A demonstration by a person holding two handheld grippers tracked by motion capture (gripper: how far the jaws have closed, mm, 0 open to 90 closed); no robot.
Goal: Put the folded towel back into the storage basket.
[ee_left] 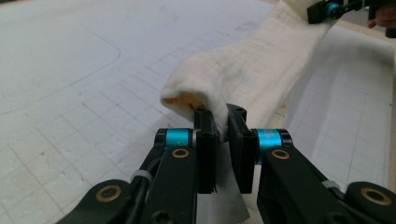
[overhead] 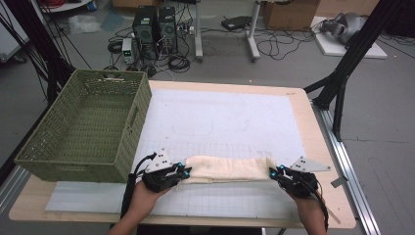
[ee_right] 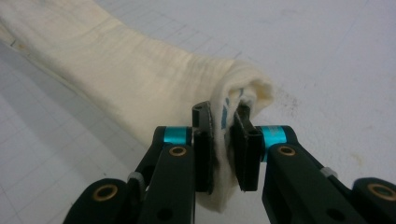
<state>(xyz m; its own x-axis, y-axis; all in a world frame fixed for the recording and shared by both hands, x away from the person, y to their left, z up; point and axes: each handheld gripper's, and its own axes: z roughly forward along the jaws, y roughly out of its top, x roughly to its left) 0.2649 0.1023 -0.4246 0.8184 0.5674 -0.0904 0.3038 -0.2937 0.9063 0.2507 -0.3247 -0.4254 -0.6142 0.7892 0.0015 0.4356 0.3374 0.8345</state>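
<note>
White gridded matting (overhead: 230, 122) covers the wooden table (overhead: 323, 147), and I work from its near edge. My left gripper (overhead: 185, 171) is clamped on the left end of a cream cloth (overhead: 227, 169); my right gripper (overhead: 272, 172) pinches the right end. Between them the cloth lies folded into a long soft band along the near side. In the left gripper view its end (ee_left: 205, 88) bunches into a rounded fold above the jaws, hiding the inner layers. In the right gripper view a bluish mark on the cloth (ee_right: 140, 79) is too squeezed to read. Farther left stands a green woven basket (overhead: 125, 142). Beyond the table, cables and computer towers (overhead: 155, 27) clutter the floor.
</note>
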